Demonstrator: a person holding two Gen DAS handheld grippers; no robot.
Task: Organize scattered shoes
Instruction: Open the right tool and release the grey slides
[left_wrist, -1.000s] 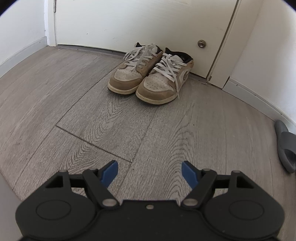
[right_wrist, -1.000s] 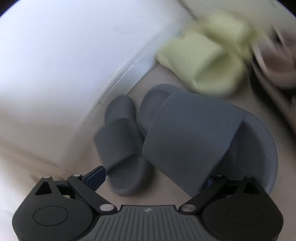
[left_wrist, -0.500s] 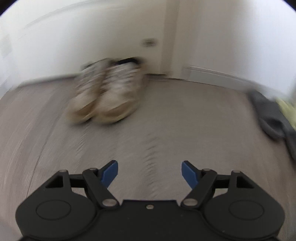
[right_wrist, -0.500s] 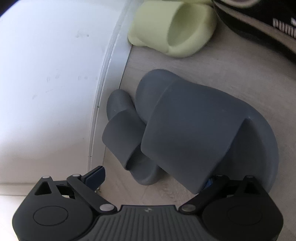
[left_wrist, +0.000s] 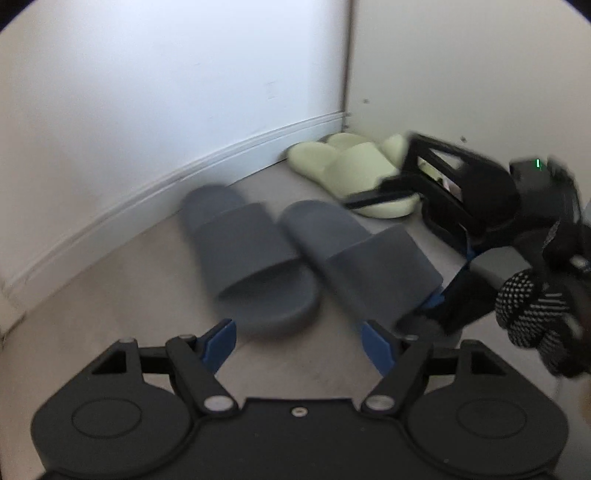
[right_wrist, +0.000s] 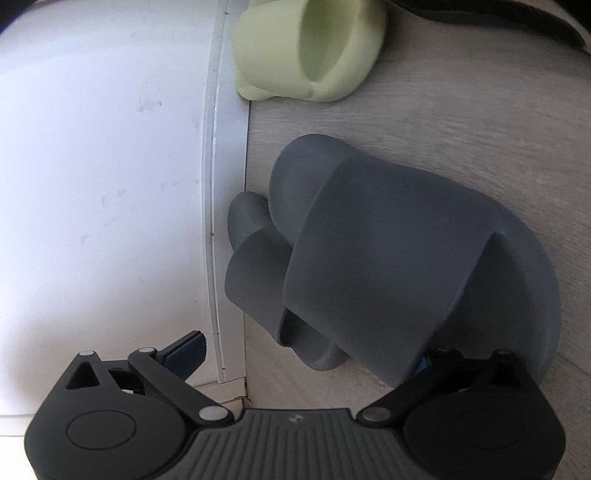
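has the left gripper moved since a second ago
Yes. The left gripper swung right along the wall: the tan sneakers by the door have left its view, and it now faces the grey slides near the corner, jaws closing slightly, nothing between them.

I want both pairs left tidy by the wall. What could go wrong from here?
1. The right gripper has a finger under the strap of the near grey slide; pulling out could drag it askew from the other grey slide.
2. The left gripper, jaws open and just narrowing with nothing between them, sits close to both and may bump them.
3. The green slides already overlap.
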